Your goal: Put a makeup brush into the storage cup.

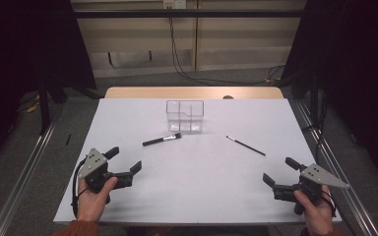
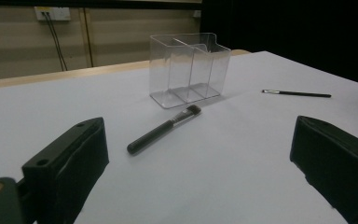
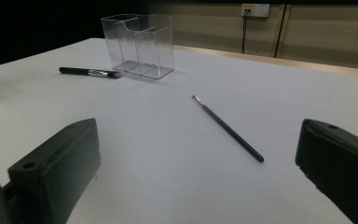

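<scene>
A clear plastic organizer box (image 1: pixel 184 116) with compartments stands empty at the back middle of the white table (image 1: pixel 197 196); it appears too in the left gripper view (image 2: pixel 189 67) and right gripper view (image 3: pixel 139 44). A thick black makeup brush (image 1: pixel 161 140) (image 2: pixel 162 129) (image 3: pixel 88 72) lies just in front of it. A thin black brush (image 1: pixel 245 145) (image 2: pixel 296 94) (image 3: pixel 227 128) lies to the right. My left gripper (image 1: pixel 126 160) rests open at the front left, held by a hand. At the front right my right gripper (image 1: pixel 279 171) is open too, nothing between its jaws.
The table's wooden far edge (image 1: pixel 192 92) meets a floor with cables (image 1: pixel 187 73) and a wall behind. Metal rails (image 1: pixel 24 172) run along both sides of the table. Dark curtains flank the scene.
</scene>
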{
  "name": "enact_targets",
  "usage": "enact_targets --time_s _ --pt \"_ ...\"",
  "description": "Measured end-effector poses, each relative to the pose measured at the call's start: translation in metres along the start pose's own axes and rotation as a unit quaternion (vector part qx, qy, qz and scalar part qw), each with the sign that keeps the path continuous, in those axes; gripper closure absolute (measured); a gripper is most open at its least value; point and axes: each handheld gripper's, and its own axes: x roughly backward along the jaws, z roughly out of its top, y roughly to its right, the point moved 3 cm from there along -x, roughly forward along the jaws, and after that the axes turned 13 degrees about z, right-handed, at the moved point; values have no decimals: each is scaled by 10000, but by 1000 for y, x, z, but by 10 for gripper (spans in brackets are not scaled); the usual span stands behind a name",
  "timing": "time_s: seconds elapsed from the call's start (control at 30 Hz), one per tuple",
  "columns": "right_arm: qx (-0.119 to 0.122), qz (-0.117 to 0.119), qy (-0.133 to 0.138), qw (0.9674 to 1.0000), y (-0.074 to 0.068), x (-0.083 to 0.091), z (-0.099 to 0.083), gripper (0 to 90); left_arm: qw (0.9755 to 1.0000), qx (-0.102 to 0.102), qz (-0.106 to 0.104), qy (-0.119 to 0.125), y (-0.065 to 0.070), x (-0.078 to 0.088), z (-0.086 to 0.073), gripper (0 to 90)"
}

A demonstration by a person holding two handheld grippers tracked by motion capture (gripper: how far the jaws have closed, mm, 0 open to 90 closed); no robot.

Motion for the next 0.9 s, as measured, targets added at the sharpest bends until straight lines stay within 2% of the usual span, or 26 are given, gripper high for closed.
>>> enact_targets --time_s 0.23,0.4,0.53,0.57,0.63,0.67,0.73,0.9 --pt "-16 -12 1 10000 1 -1 0 0 9997 -171 -51 163 6 -14 12 51" --pt "-12 -17 4 10000 1 -1 0 0 9996 -165 -104 227 6 -21 20 38" --pt "-2 -13 4 10000 1 -1 0 0 9995 -149 -148 217 7 -27 22 30" --pt "17 -11 -5 10000 1 -1 0 0 9994 -135 -262 155 10 -31 24 18" --pt "6 -11 1 10000 1 -2 0 0 9993 -171 -305 124 12 -34 26 19" --pt "-2 -6 0 10000 1 -2 0 0 9994 -192 -272 88 13 -35 27 25" --pt "-2 18 2 10000 0 -2 0 0 9992 -144 -334 140 15 -40 29 19" --pt "0 37 -2 10000 0 -2 0 0 9988 -336 -339 108 21 -49 31 16"
